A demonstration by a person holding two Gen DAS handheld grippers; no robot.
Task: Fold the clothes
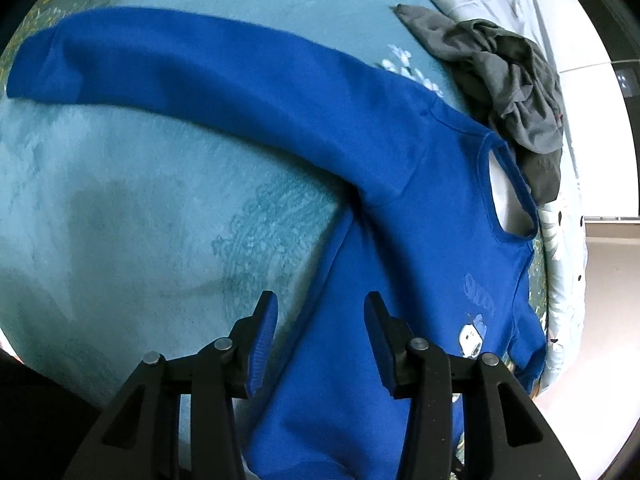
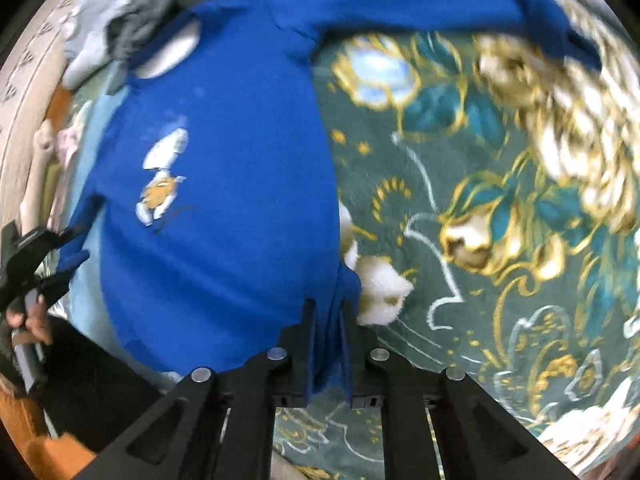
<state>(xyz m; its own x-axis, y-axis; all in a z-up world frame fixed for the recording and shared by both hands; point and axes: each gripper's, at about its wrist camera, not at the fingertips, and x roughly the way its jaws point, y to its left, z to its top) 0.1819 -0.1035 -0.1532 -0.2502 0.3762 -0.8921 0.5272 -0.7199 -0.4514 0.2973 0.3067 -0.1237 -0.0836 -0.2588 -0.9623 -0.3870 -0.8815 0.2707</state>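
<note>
A bright blue sweatshirt [image 1: 400, 200] with a small cartoon print [image 1: 472, 336] lies face up on the bed. One sleeve [image 1: 180, 60] is stretched out to the upper left. My left gripper [image 1: 320, 340] hovers open over the sweatshirt's side near the hem, with fabric below the gap and nothing pinched. In the right wrist view, my right gripper [image 2: 326, 320] is shut on the lower side edge of the sweatshirt [image 2: 224, 160], a fold of blue cloth squeezed between its pads. The other sleeve [image 2: 440, 0] runs across the top. The left gripper [image 2: 68, 248] shows at the far left edge.
A crumpled grey garment [image 1: 512, 80] lies beside the collar. The teal bedspread [image 1: 140, 220] has gold floral patterns [image 2: 500, 208]. Pale bedding [image 1: 564, 280] borders the bed's edge, with floor [image 1: 608, 272] beyond. A person's hand [image 2: 32, 316] holds the left gripper's handle.
</note>
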